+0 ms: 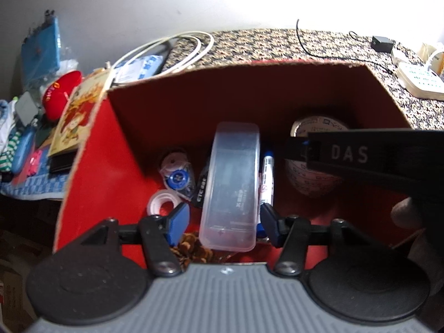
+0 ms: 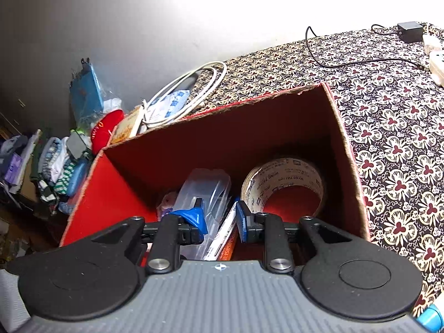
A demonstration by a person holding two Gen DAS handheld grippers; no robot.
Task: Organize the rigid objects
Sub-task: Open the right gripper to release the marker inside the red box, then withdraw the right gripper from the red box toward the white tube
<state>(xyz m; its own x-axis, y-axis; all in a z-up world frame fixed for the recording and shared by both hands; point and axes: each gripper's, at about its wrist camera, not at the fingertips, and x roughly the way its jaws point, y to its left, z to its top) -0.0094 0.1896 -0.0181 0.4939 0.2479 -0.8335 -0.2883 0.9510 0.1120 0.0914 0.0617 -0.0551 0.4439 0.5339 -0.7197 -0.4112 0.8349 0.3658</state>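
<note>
A red cardboard box (image 1: 91,172) (image 2: 111,194) stands on the patterned table. Inside lie a clear plastic case (image 1: 231,186) (image 2: 205,191), a roll of printed tape (image 1: 313,166) (image 2: 283,186), a blue marker (image 1: 267,174), a correction tape dispenser (image 1: 177,174) and a small white tape roll (image 1: 163,201). My left gripper (image 1: 224,222) is open over the box, its pads on either side of the case's near end without touching. My right gripper (image 2: 220,217) is open above the box, over the case and a flat white and orange item. Its black body (image 1: 374,155) shows in the left wrist view.
A patterned tablecloth (image 2: 388,127) covers the table right of the box. White cable (image 2: 194,88), black cable and adapter (image 2: 409,32) and a white power strip (image 1: 419,80) lie behind. Left of the box are a red pouch (image 1: 62,94), a printed booklet (image 1: 77,116) and folded clothes (image 2: 55,163).
</note>
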